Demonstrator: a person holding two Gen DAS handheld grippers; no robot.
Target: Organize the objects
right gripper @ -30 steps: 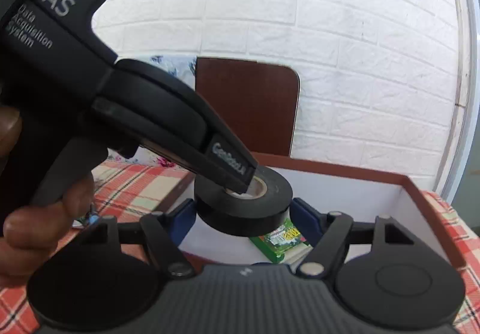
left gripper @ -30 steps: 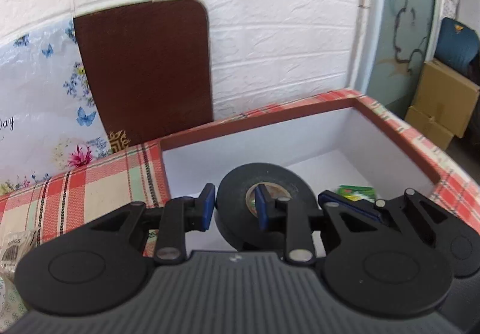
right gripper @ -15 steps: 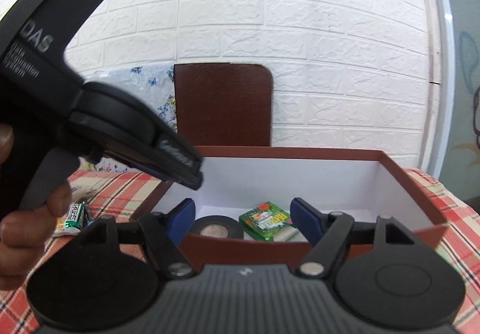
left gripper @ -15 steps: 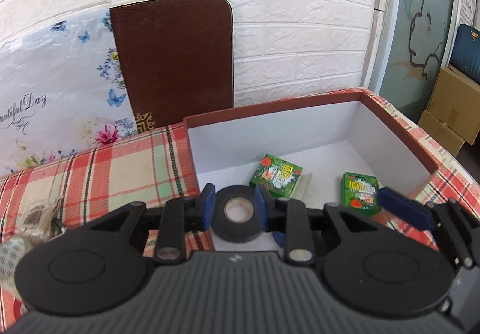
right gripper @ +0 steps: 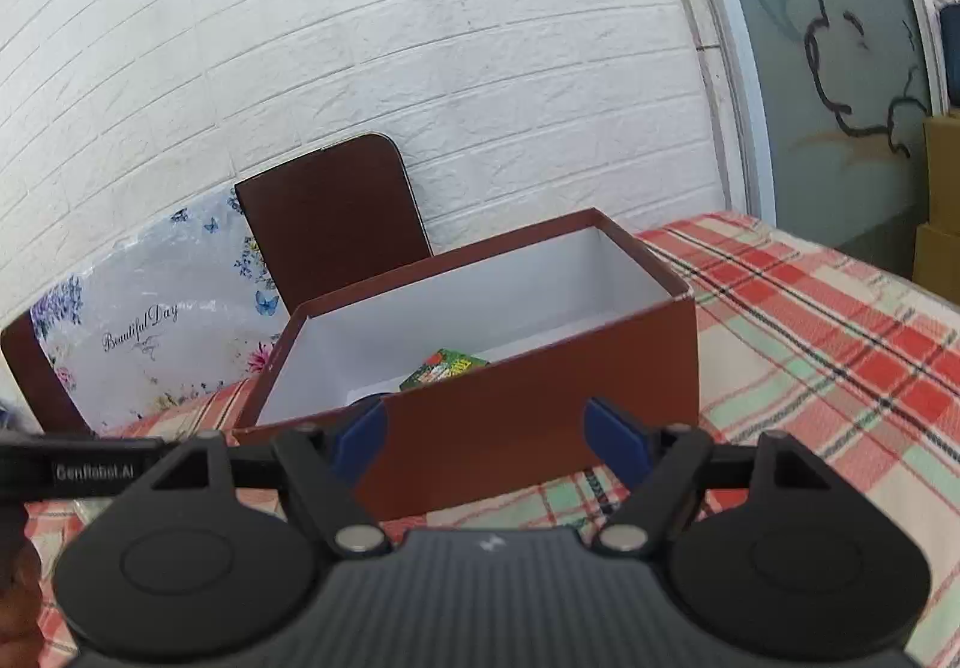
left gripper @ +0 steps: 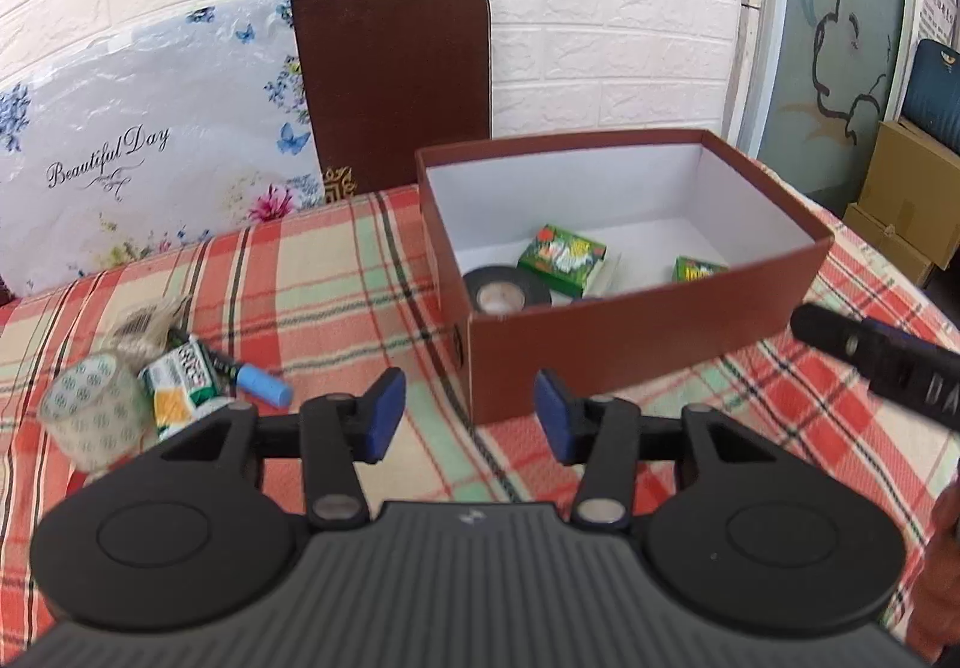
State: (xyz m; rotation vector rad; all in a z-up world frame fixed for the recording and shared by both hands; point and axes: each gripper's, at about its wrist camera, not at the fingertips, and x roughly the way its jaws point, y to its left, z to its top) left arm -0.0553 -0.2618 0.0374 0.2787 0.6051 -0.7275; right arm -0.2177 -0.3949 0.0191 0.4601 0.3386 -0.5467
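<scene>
Tape roll half-hidden behind box wall; both hand-held grippers opening, empty.

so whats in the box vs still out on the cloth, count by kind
In the box:
black tape: 1
green packets: 2
On the cloth:
clear tape: 1
green-white pack: 1
blue-capped marker: 1
barcoded bag: 1
Total: 7

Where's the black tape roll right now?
In the left wrist view, the black tape roll lies flat inside the brown box, in its near left corner, beside a green packet.
</scene>
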